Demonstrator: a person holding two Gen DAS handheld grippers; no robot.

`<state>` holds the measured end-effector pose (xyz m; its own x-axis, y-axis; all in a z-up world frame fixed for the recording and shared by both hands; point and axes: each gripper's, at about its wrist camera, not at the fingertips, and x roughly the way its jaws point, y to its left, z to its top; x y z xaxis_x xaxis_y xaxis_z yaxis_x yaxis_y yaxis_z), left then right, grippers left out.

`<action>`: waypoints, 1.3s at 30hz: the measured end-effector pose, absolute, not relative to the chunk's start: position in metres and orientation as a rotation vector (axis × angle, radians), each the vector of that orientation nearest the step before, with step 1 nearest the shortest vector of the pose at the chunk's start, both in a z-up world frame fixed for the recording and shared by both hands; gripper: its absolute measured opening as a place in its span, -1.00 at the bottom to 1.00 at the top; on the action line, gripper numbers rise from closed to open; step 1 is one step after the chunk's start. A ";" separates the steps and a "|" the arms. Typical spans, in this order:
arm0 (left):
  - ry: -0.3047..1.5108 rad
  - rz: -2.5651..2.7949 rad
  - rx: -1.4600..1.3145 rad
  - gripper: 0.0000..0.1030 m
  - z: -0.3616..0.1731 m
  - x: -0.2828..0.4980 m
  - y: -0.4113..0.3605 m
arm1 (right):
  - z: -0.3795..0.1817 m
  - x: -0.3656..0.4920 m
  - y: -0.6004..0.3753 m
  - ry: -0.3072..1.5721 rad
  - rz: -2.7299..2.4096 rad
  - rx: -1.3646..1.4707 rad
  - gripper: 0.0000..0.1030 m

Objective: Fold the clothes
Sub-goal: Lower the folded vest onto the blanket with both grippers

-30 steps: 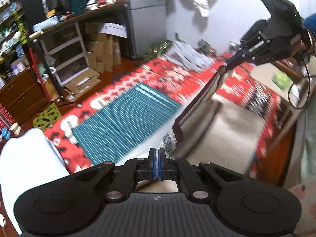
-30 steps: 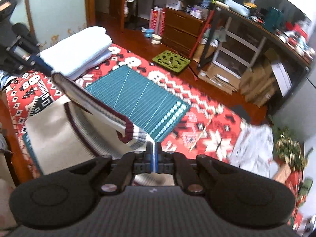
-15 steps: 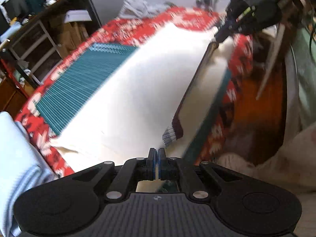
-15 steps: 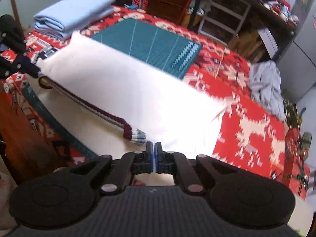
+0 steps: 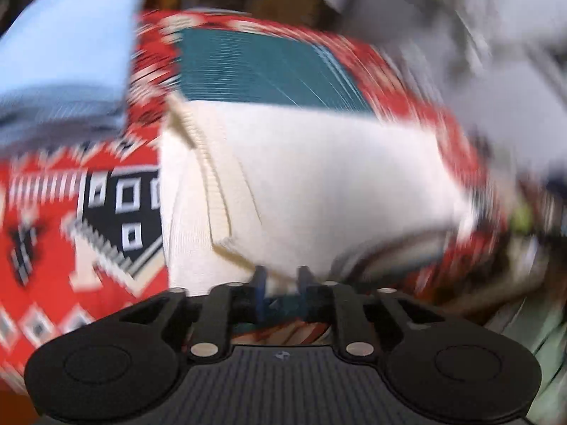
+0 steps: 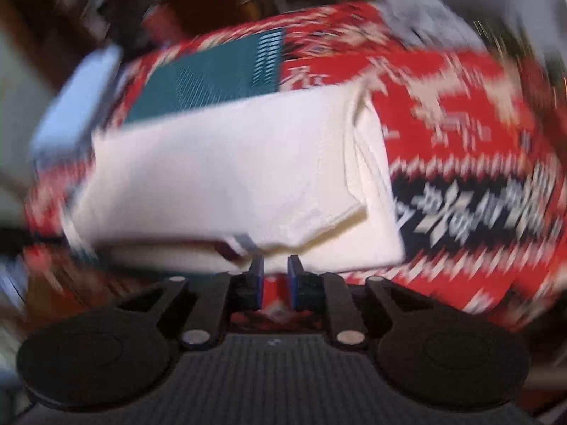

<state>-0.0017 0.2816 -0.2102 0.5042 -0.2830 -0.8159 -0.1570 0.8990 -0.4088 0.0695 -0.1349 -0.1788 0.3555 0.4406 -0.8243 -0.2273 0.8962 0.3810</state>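
The cream knit sweater [image 5: 319,184] is lying folded over on itself in a wide, flat block, in the middle of the red patterned blanket [image 5: 106,258], so it is looking like a piece that is already doubled up; whether more folds are coming, the pictures are too blurry to settle. It is looking soft and thick, with a ribbed band [image 5: 209,163] running along its edge at about 9 o'clock in the left view, and layered edges are showing at 3 o'clock in the right view [image 6: 358,191]. A bit of dark red and pale striped trim [image 6: 237,244] is peeking out under the near edge. The left gripper [image 5: 280,279] is sitting just at the sweater's near edge with its fingers apart and nothing between them. The right gripper [image 6: 276,269] is also sitting at the near edge, fingers apart and empty. Behind the sweater, at 12 o'clock, a green ruled cutting mat [image 5: 269,71] is lying flat on the blanket. A folded pale blue stack [image 5: 67,42] is resting at 10 o'clock, likely kept aside.
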 end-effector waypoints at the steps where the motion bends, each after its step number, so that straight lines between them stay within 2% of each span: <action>1: 1.045 -0.048 -0.536 -0.46 -0.212 0.000 0.284 | -0.180 0.073 -0.139 1.132 0.405 0.280 -0.59; 6: 1.037 0.046 -0.656 -0.46 -0.225 0.006 0.287 | -0.199 0.082 -0.159 1.149 0.246 0.622 -0.44; 9: 1.033 0.100 -0.718 -0.46 -0.232 0.010 0.288 | -0.212 0.084 -0.164 1.152 0.165 0.714 -0.41; 16: 1.031 0.167 -0.788 -0.72 -0.244 0.019 0.289 | -0.234 0.093 -0.171 1.156 0.081 0.809 -0.39; 17: 1.034 0.171 -0.786 -0.79 -0.245 0.020 0.289 | -0.235 0.093 -0.170 1.160 0.075 0.817 -0.47; 18: 1.037 0.180 -0.783 -0.96 -0.245 0.020 0.289 | -0.236 0.094 -0.169 1.164 0.074 0.818 -0.63; 19: 1.031 0.192 -0.782 -0.99 -0.243 0.019 0.291 | -0.237 0.096 -0.167 1.170 0.079 0.809 -0.95; 20: 1.020 0.203 -0.781 -1.00 -0.241 0.017 0.293 | -0.238 0.097 -0.165 1.176 0.085 0.800 -0.95; 25: 0.965 0.257 -0.774 -1.00 -0.229 0.008 0.304 | -0.228 0.099 -0.161 1.143 0.127 0.810 -0.95; 30: 0.975 0.264 -0.877 -1.00 -0.242 -0.003 0.317 | -0.237 0.098 -0.167 1.165 0.105 0.819 -0.95; 36: 0.989 0.223 -0.893 -0.51 -0.241 -0.004 0.305 | -0.241 0.089 -0.176 1.149 0.097 0.849 -0.93; 39: 0.999 0.232 -0.879 -0.51 -0.244 0.002 0.301 | -0.241 0.089 -0.176 1.146 0.087 0.845 -0.93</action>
<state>0.0023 0.3015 -0.2445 0.5489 -0.2084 -0.8095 -0.5441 0.6461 -0.5353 0.0888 -0.1760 -0.2405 0.4438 0.4682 -0.7641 0.3469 0.6964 0.6282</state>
